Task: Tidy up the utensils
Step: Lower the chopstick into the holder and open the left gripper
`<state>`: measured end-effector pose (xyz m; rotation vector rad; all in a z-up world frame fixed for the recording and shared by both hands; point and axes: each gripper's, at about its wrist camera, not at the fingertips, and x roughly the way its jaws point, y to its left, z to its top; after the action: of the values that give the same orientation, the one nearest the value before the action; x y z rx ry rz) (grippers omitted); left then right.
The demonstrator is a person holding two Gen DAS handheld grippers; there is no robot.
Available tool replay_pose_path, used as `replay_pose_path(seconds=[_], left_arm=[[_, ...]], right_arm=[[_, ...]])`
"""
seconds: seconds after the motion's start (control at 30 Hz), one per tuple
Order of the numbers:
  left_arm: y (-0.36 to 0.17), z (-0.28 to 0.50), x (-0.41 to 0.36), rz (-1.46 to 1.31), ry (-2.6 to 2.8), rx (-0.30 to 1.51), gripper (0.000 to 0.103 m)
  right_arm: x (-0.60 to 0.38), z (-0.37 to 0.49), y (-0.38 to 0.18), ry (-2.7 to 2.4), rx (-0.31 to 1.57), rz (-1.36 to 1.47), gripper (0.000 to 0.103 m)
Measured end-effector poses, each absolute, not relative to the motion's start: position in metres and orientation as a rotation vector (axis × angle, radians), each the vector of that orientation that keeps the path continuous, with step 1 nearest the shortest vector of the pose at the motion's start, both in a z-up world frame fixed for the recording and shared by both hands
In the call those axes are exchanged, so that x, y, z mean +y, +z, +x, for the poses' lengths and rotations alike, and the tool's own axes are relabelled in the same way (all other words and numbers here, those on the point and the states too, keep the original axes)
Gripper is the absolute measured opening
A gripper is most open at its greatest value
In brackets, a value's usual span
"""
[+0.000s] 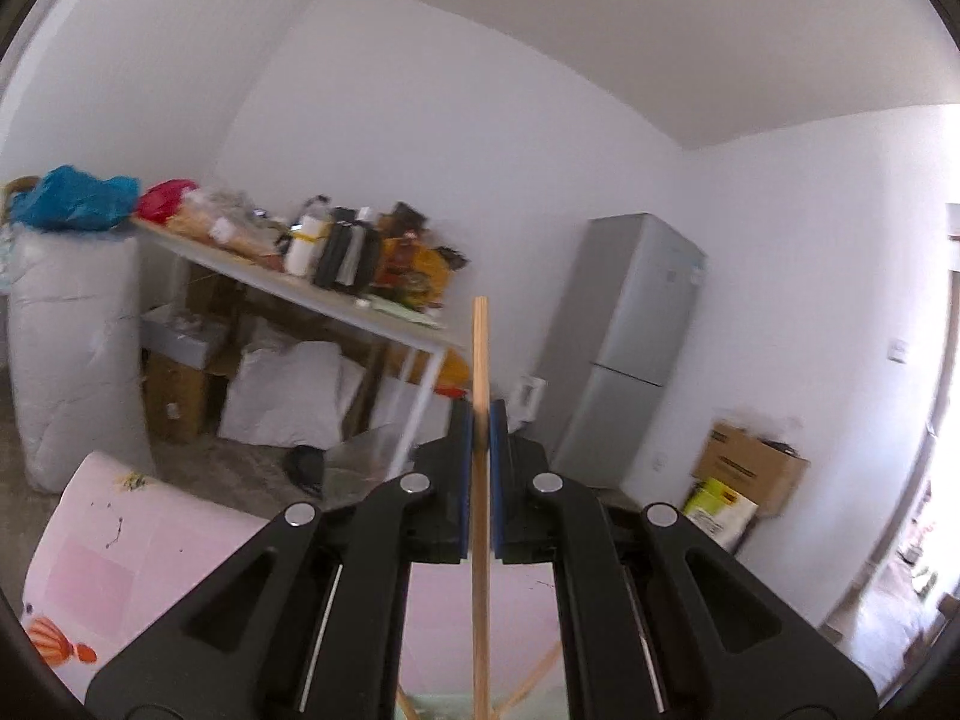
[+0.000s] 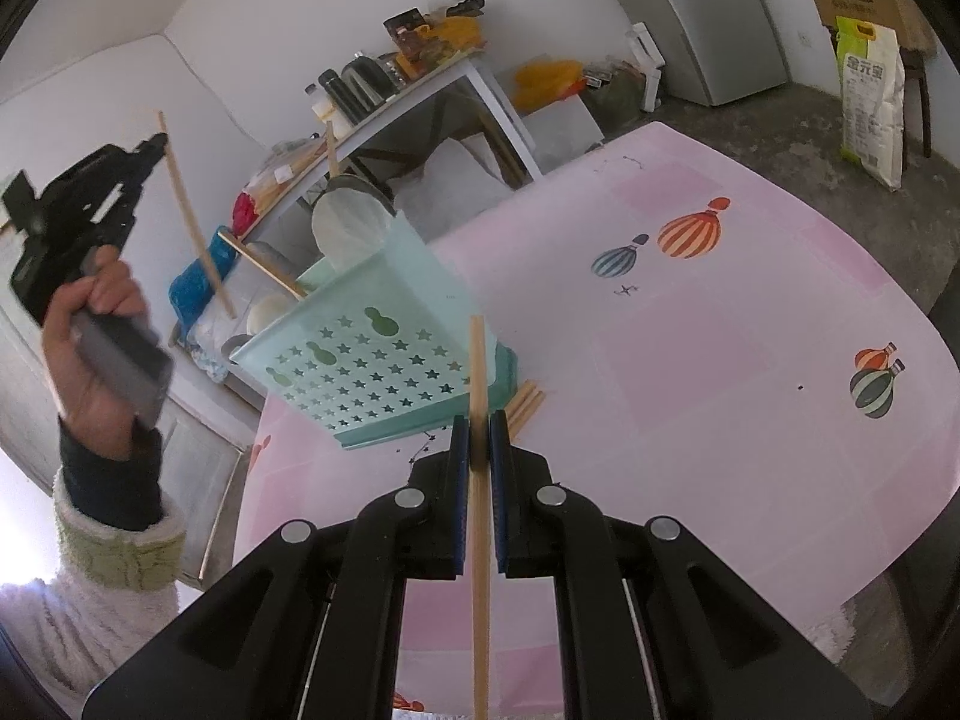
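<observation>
My left gripper (image 1: 480, 429) is shut on a wooden chopstick (image 1: 480, 360) that stands upright between its blue pads, raised high and level toward the room. The right wrist view shows that same left gripper (image 2: 161, 141) in a person's hand (image 2: 99, 330) at the far left, its chopstick (image 2: 195, 222) slanting down. My right gripper (image 2: 480, 438) is shut on another wooden chopstick (image 2: 478, 360), held just in front of the pale green star-pierced utensil basket (image 2: 366, 360). The basket holds a white ladle or spoon (image 2: 348, 225) and another chopstick (image 2: 264, 267). Several chopsticks (image 2: 527, 405) lie beside the basket.
The table wears a pink cloth with balloon prints (image 2: 690, 360) (image 1: 150, 540). Behind it stand a cluttered white side table (image 1: 312, 294), a large white sack (image 1: 72, 360), a grey fridge (image 1: 630, 348), a cardboard box (image 1: 750, 468) and a rice bag (image 2: 873, 114).
</observation>
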<state>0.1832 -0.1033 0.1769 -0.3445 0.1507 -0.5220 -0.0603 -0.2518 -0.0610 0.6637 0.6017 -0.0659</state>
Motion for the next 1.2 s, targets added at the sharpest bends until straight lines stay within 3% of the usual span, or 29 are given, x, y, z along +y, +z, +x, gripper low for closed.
replay_pose_path(seconds=[0.57, 0.93, 1.0, 1.07, 1.2], left_arm=[[0.139, 0.175, -0.151, -0.237, -0.358, 0.09, 0.004], [0.125, 0.166, -0.137, -0.248, -0.39, 0.158, 0.004], [0.125, 0.16, -0.132, -0.241, -0.399, 0.157, 0.006], [0.124, 0.154, -0.128, -0.231, -0.404, 0.149, 0.015], [0.123, 0.143, -0.12, -0.214, -0.42, 0.144, 0.024]], right_arm=[[-0.262, -0.061, -0.069, -0.051, 0.601, 0.709, 0.007], [-0.263, -0.064, -0.069, -0.054, 0.596, 0.714, 0.007], [-0.263, -0.063, -0.068, -0.053, 0.594, 0.711, 0.007], [-0.262, -0.064, -0.068, -0.051, 0.593, 0.71, 0.007], [-0.261, -0.064, -0.067, -0.051, 0.595, 0.707, 0.007]])
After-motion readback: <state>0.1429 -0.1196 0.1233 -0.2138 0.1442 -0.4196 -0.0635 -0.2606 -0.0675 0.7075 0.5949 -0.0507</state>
